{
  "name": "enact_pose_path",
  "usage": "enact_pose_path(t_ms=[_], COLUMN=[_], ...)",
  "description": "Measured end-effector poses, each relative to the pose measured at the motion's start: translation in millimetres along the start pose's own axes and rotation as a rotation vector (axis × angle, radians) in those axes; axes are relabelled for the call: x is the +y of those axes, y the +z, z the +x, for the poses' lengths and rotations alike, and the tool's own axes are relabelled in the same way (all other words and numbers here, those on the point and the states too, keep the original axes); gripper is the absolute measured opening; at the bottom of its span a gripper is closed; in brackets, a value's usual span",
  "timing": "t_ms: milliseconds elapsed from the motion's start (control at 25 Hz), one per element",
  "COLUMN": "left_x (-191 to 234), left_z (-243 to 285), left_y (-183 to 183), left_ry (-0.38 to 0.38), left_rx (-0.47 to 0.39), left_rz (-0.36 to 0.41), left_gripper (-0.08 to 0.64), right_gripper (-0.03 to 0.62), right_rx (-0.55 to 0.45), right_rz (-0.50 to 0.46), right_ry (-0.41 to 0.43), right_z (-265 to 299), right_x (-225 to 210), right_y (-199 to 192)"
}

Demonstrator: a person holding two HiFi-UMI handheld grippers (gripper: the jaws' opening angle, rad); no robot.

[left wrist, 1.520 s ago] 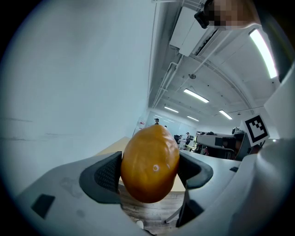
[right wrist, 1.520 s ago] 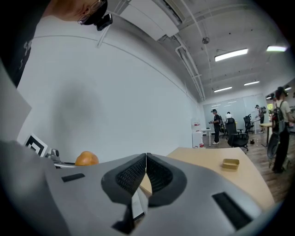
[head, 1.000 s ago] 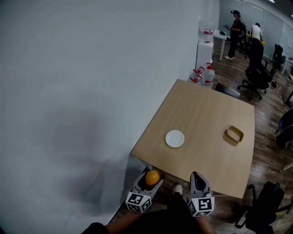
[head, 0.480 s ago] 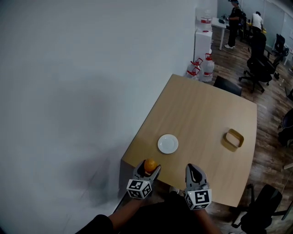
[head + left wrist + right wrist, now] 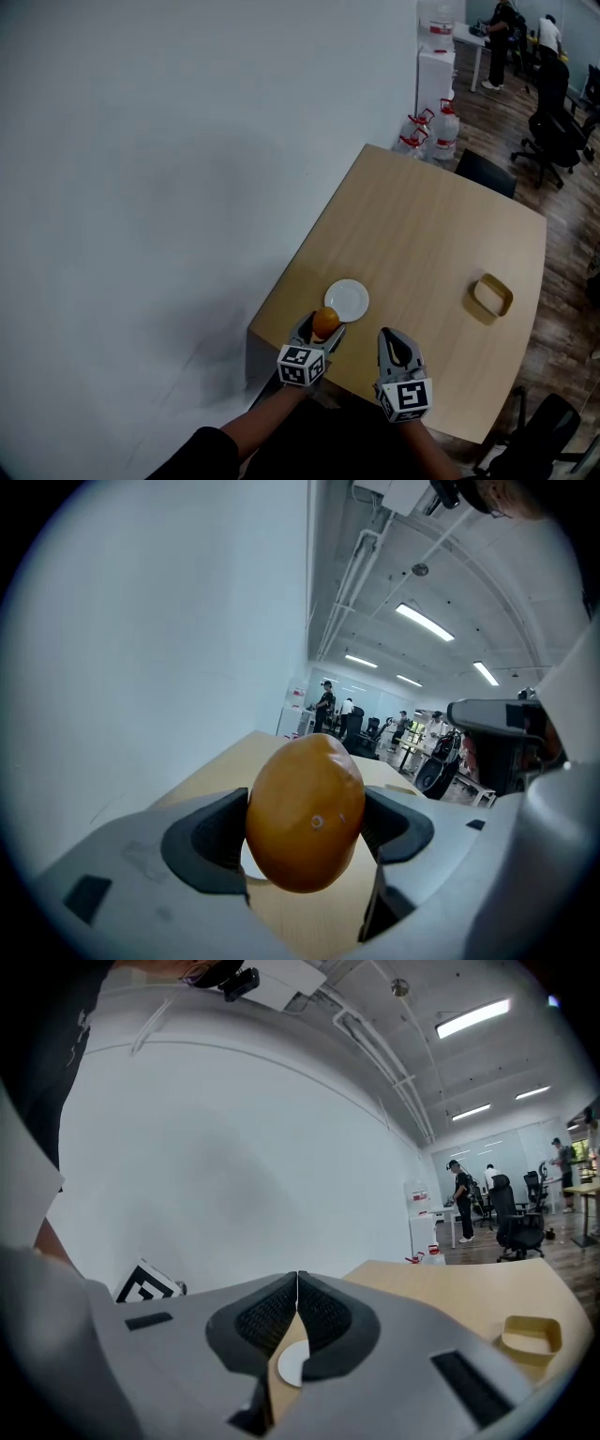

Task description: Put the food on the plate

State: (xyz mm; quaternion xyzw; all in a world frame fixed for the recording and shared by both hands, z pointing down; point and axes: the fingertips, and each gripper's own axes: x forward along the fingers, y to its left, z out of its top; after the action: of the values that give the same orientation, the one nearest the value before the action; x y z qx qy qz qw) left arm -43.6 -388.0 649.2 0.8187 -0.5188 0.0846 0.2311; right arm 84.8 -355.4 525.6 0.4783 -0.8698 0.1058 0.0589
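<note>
My left gripper (image 5: 324, 327) is shut on an orange fruit (image 5: 325, 322), which fills the middle of the left gripper view as a smooth orange fruit (image 5: 306, 812) between the dark pads. It hovers at the near left edge of the wooden table (image 5: 422, 244), just short of a small white plate (image 5: 347, 300). My right gripper (image 5: 394, 343) hangs beside it to the right, shut with nothing in it; in the right gripper view its gripper (image 5: 297, 1309) shows pads pressed together, with the plate (image 5: 291, 1365) peeking below.
A tan rectangular container (image 5: 493, 296) sits near the table's right side, seen too as a container (image 5: 531, 1334). A white wall (image 5: 169, 169) runs along the left. Water bottles (image 5: 433, 128), a dark chair (image 5: 485, 174) and people at desks lie beyond the far end.
Both grippers have come forward over the table's near edge; the left one, still holding the orange fruit, now sits right beside the plate.
</note>
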Motion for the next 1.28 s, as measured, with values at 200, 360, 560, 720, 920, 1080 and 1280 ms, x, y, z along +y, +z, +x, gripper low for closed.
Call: enact_pose_path(t_ms=[200,360,560,720,920,1080,1280], left_x=[11,21,38,50,59,63,71], left_z=[47,78,111,130,148,155,154], left_y=[-25,-39,-64,-86,-108,-119,-139], left_ry=[0.015,0.027,0.047,0.055,0.046,0.042,0.037], left_rx=[0.106,0.163,0.238,0.321,0.409,0.457,0.545], left_rz=[-0.034,0.010,0.067,0.079,0.113,0.146,0.193], left_gripper=[0.330,0.330,0.330,0.330,0.330,0.330,0.330], right_gripper=[0.060,0.060,0.060,0.060,0.061,0.060,0.060], right_rx=[-0.004,0.010,0.029,0.047,0.048,0.048,0.055], right_rz=[0.046,0.050,0.051,0.066,0.063,0.058,0.062], right_ry=[0.000,-0.006,-0.064,-0.121,-0.132,-0.142,-0.131], right_z=[11,18,18,15,15,12,8], right_x=[-19,-31,-63,-89,-106,-115,-111], right_y=[4,6,-4,-10,-9,-15,-22])
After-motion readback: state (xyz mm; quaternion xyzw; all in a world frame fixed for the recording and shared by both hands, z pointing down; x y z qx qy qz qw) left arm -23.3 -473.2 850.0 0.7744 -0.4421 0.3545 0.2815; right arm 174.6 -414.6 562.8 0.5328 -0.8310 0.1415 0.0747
